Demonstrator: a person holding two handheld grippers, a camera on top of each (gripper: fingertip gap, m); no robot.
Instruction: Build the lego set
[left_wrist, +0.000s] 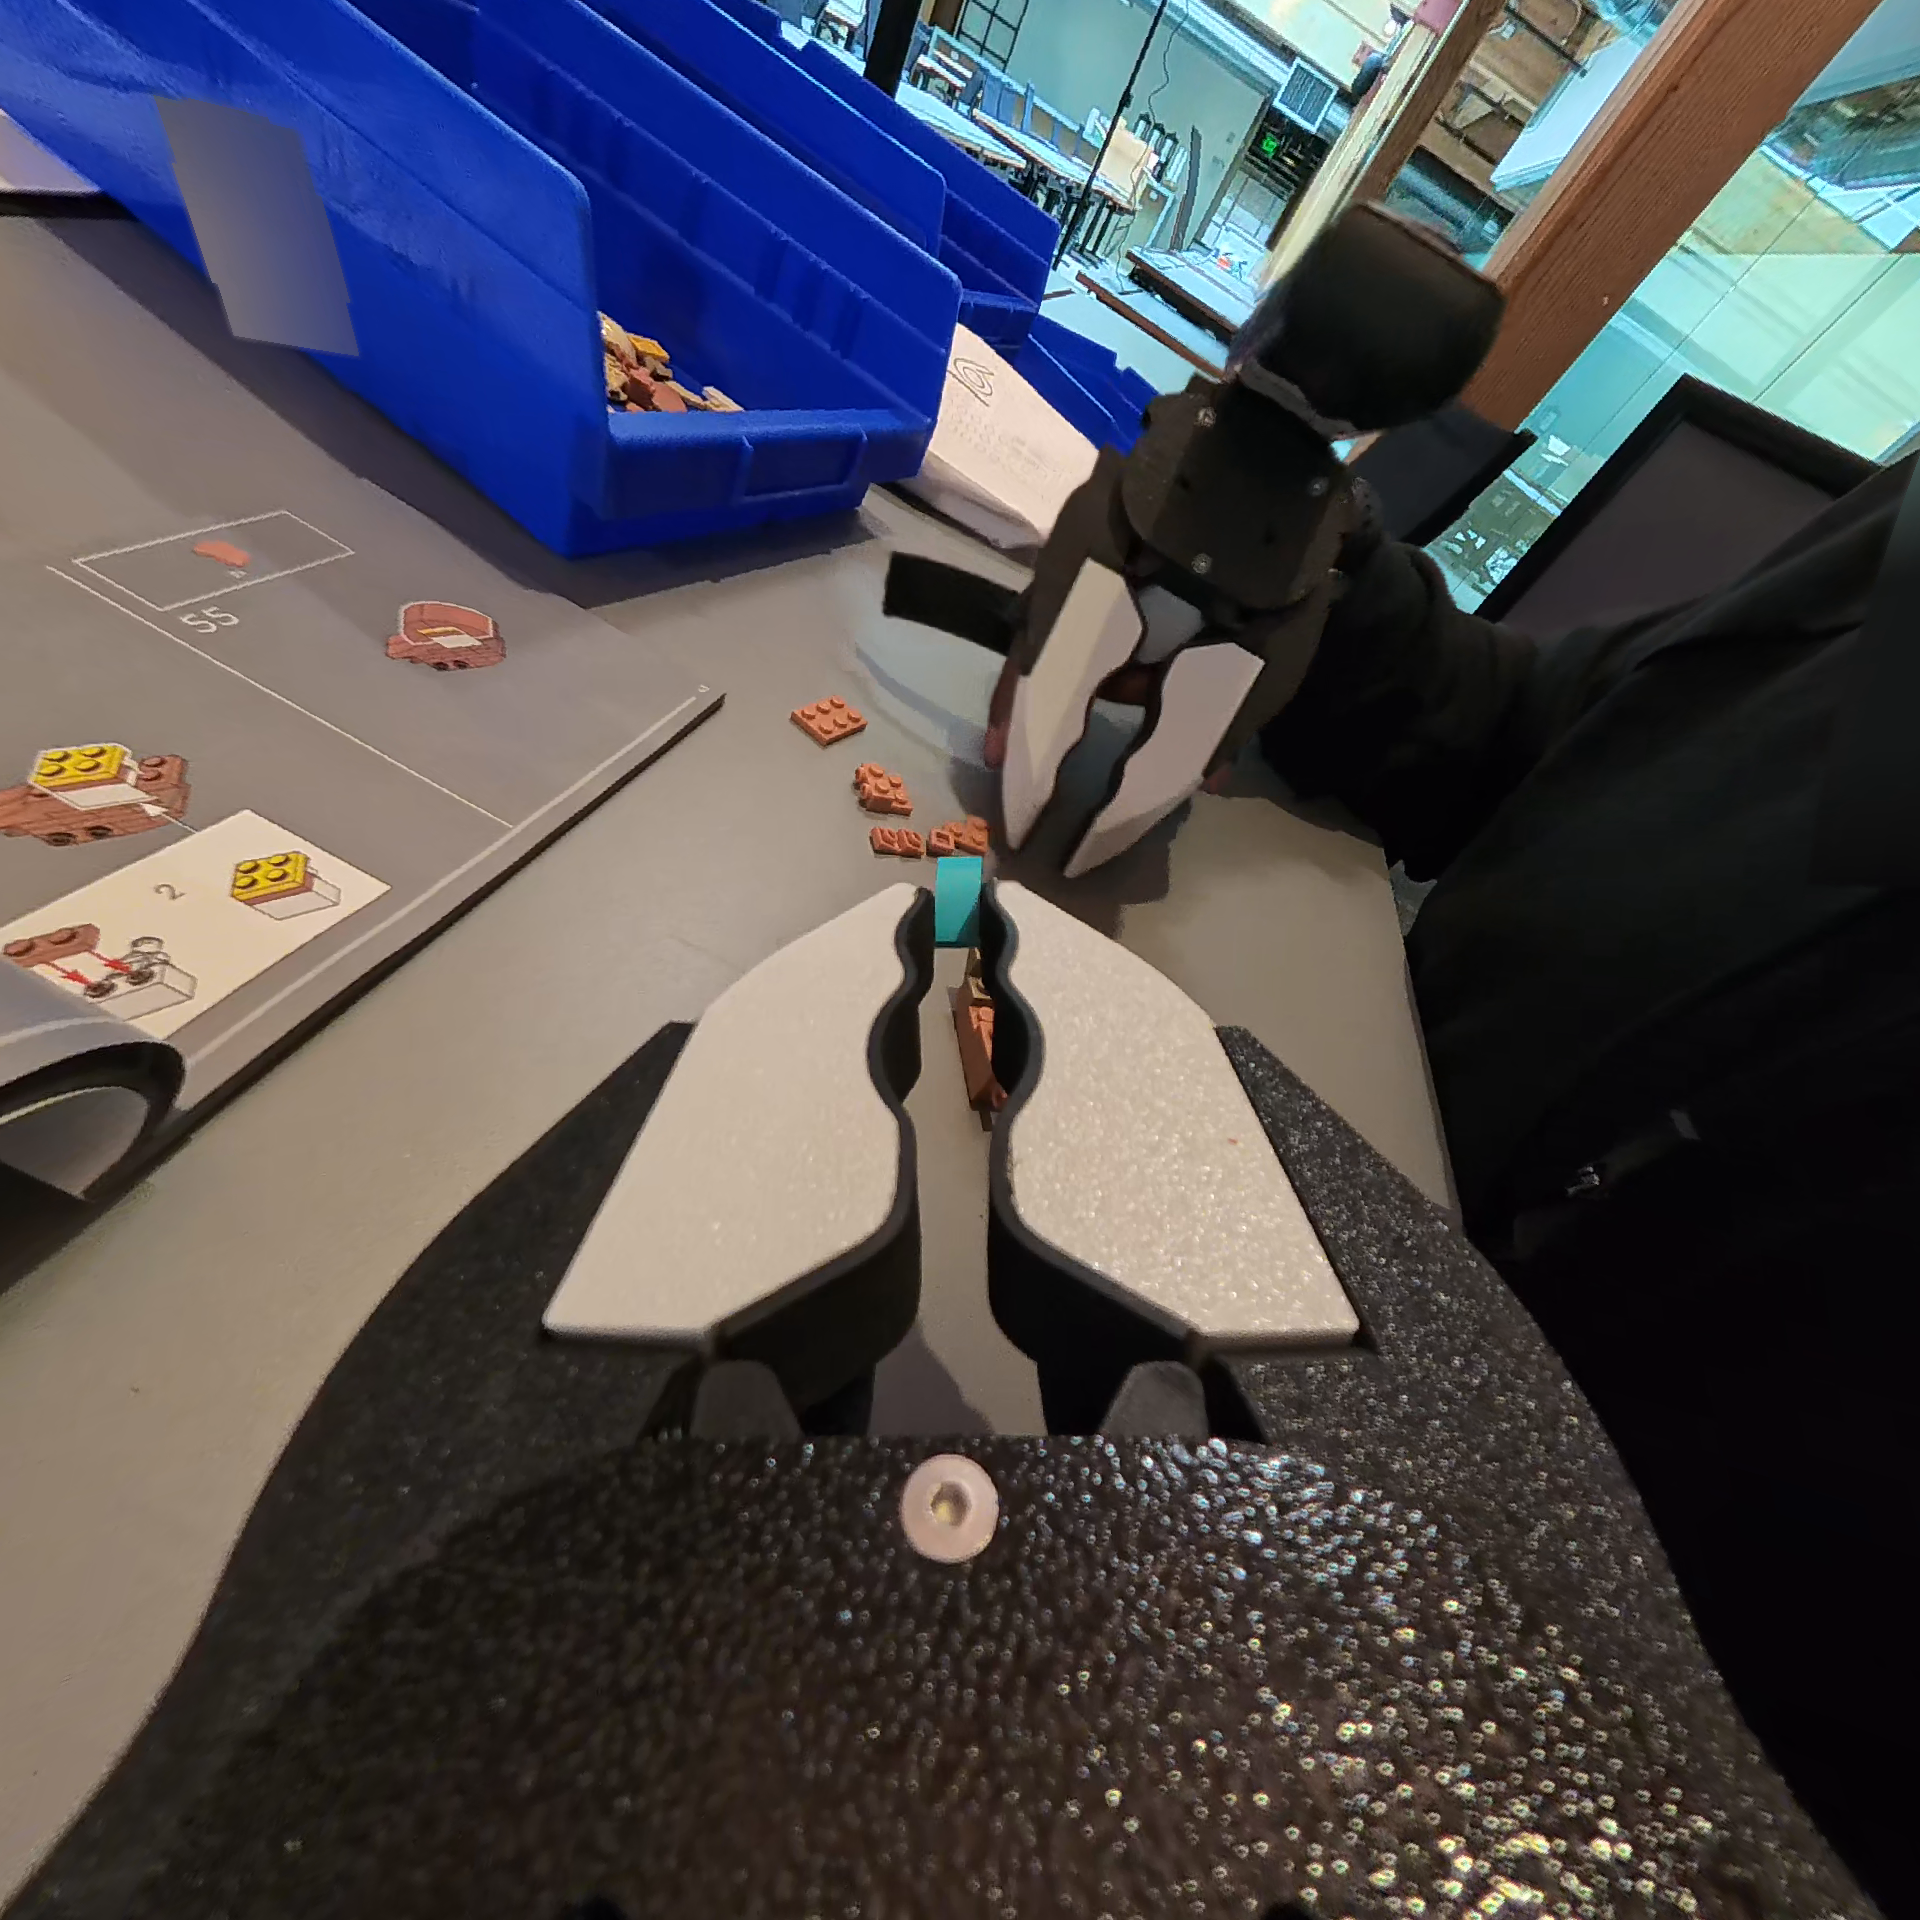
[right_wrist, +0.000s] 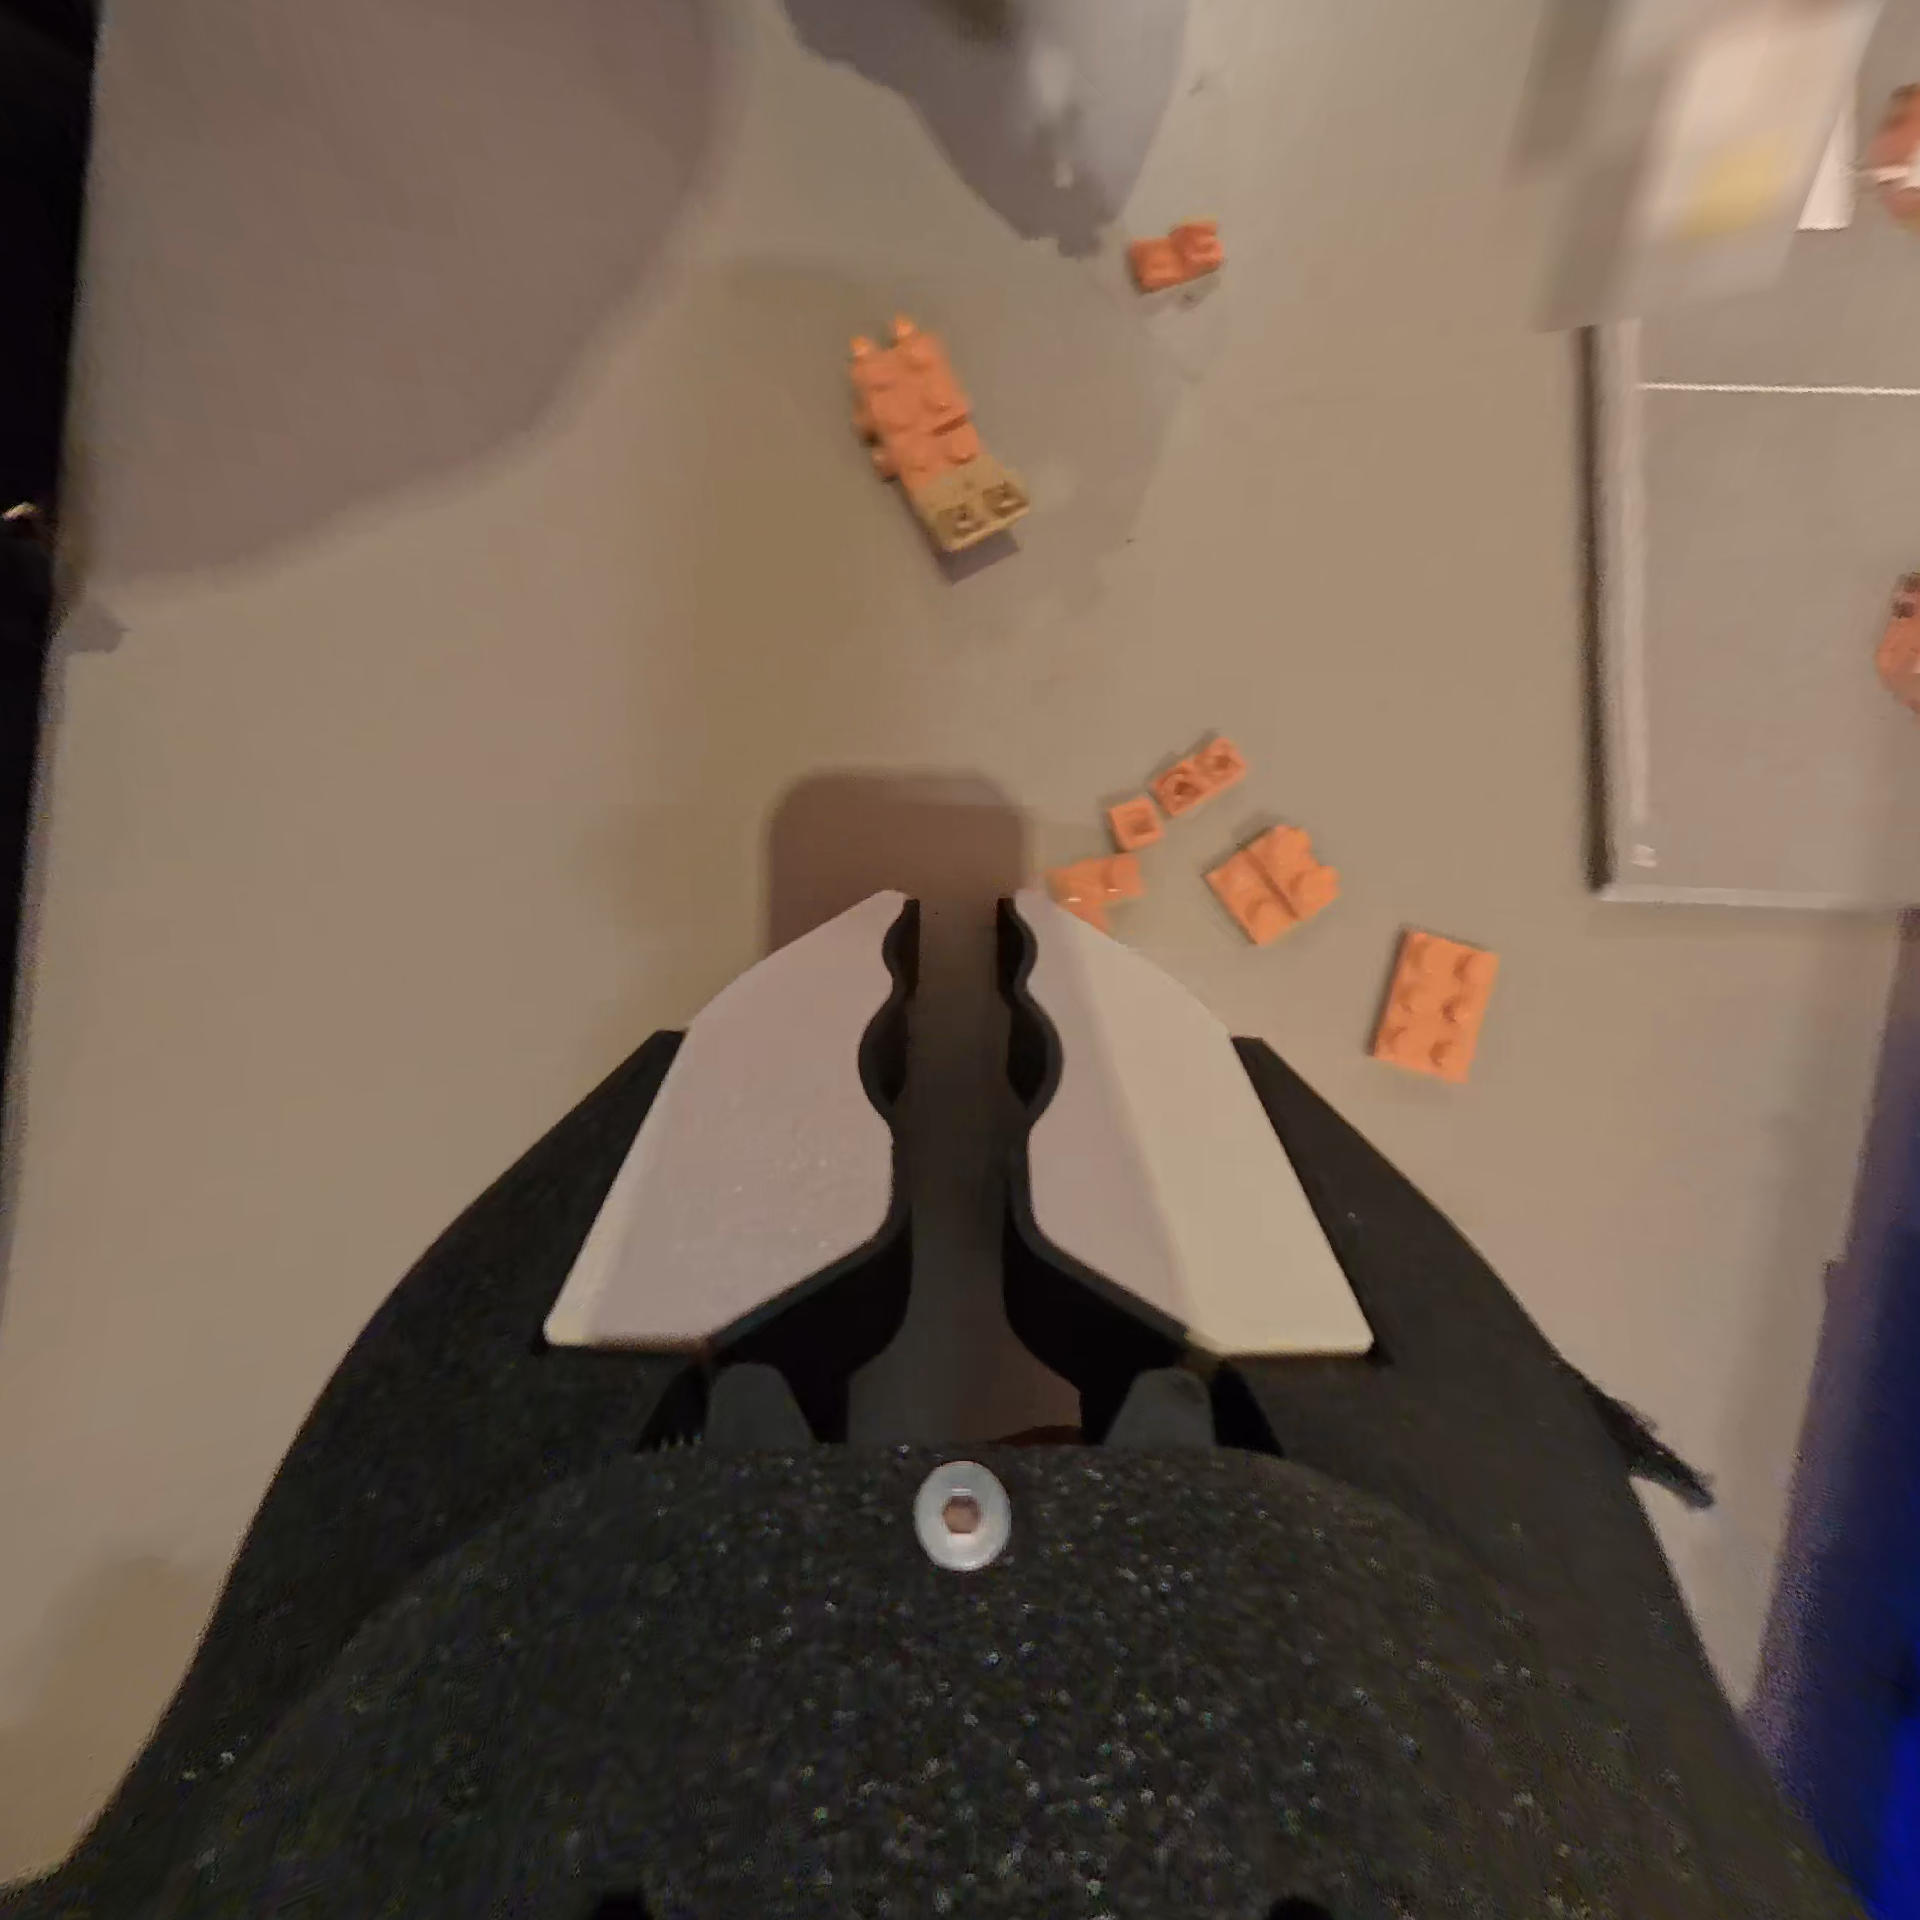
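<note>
The left tongs (left_wrist: 958, 914) are clamped on one teal brick (left_wrist: 956, 906). One brown brick assembly (right_wrist: 935, 436) lies on the grey worktop (right_wrist: 416, 727) beneath. The right tongs (right_wrist: 958, 914) stand apart, bare, just beside five loose orange plates (right_wrist: 1273, 883). One instruction booklet (left_wrist: 260, 748) lies near three blue bins (left_wrist: 623, 312) at the far edge.

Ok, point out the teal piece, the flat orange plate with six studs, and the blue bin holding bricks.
teal piece (left_wrist: 957, 900): left wrist view, on its upper face, between the left gripper's fingertips.
flat orange plate (left_wrist: 828, 718): left wrist view, middle of its studded top.
blue bin (left_wrist: 727, 457): left wrist view, on its front wall.
</note>
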